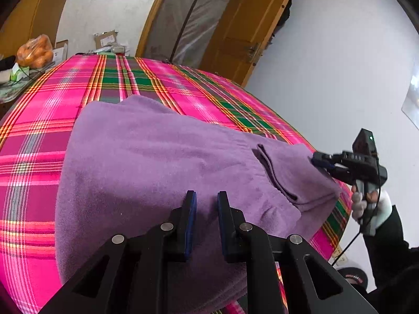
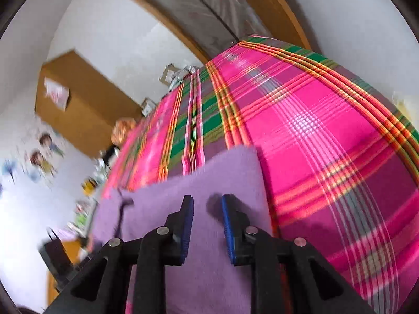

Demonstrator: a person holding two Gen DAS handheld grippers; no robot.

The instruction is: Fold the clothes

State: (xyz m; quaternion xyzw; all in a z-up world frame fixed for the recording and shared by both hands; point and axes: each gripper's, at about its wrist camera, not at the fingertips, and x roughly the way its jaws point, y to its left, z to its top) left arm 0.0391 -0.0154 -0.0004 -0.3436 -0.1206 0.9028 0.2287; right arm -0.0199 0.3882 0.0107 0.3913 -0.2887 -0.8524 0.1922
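Note:
A purple fleece garment [image 1: 146, 162] lies spread on the pink plaid bedspread [image 1: 39, 136], its right part folded over into a doubled flap [image 1: 293, 175]. My left gripper [image 1: 207, 196] hovers low over the garment's near edge, open, with only cloth lying beneath the gap. My right gripper [image 1: 318, 160], held by a gloved hand [image 1: 358, 204], has its tip at the flap's far right corner. In the blurred right wrist view that gripper [image 2: 207, 200] is open over the purple garment [image 2: 209, 248], nothing pinched between its blue pads, with the bedspread [image 2: 327, 130] beyond.
A bag of oranges [image 1: 35, 52] and clutter sit on a side table at the left. Cardboard boxes [image 1: 106, 39] stand past the bed's far end by a wooden door [image 1: 248, 26]. The bed's edge drops off at the right near a white wall [image 1: 340, 65].

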